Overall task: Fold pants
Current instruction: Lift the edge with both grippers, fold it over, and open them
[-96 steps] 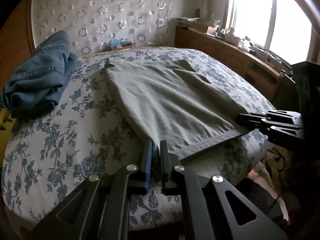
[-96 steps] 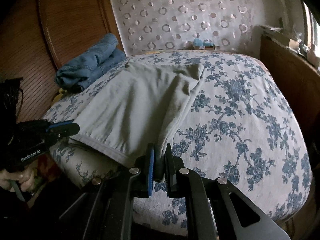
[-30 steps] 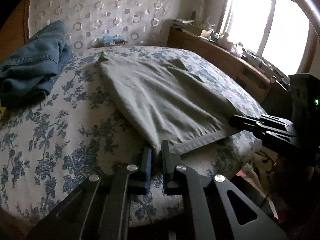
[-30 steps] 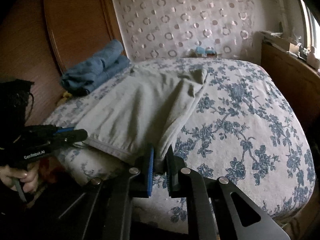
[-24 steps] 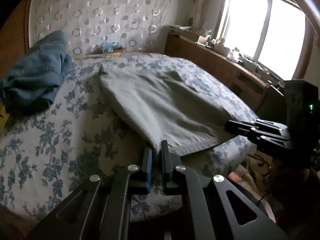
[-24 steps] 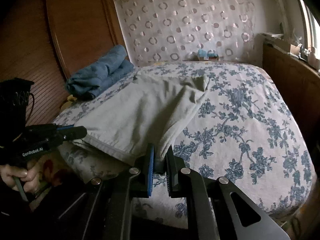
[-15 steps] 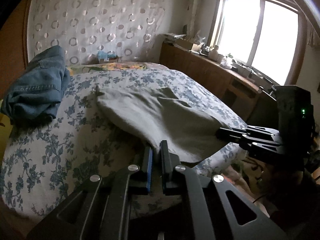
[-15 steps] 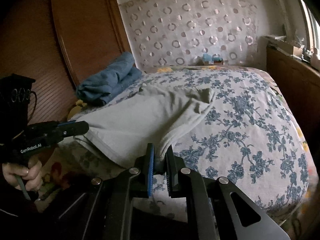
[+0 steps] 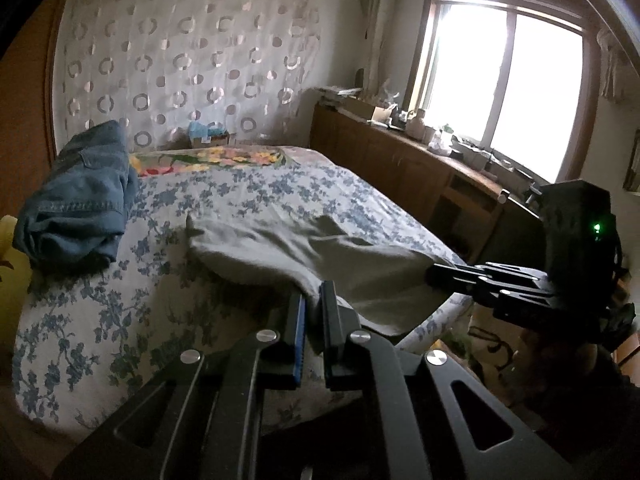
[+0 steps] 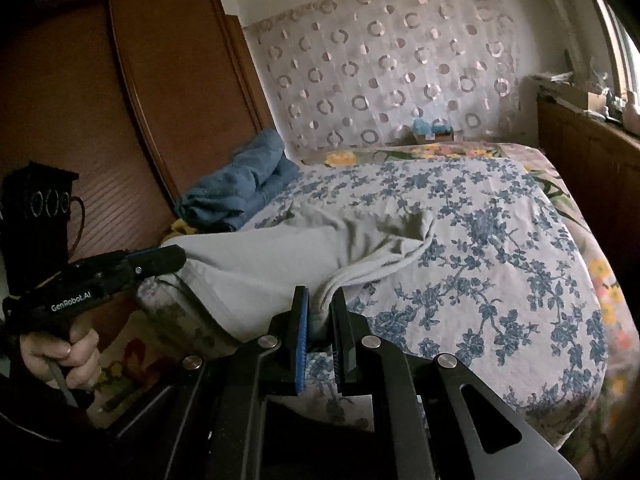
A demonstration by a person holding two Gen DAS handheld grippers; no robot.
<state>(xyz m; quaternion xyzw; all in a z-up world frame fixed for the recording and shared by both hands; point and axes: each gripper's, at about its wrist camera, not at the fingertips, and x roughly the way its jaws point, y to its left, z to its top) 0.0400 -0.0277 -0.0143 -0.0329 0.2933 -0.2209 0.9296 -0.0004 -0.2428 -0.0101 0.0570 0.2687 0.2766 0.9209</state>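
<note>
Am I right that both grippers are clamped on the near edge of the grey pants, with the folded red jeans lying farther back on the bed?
Not quite: the folded jeans are blue denim, not red, as the left wrist view shows. The rest holds: the left gripper and right gripper are each shut on the near edge of the grey pants, and the jeans lie farther back on the bed.

**One readable mark: a brand name on the left gripper**

In the right wrist view, the white lettering "GenRobot.AI" stands on the dark side of the left gripper [image 10: 176,258], on its body well behind the fingers and just above the hand [image 10: 64,354] that holds the grip. The letters run along the body toward the fingertips. In the left wrist view nothing can be read; only a small green light shows on the right gripper [image 9: 434,274], far back from its fingers.
</note>
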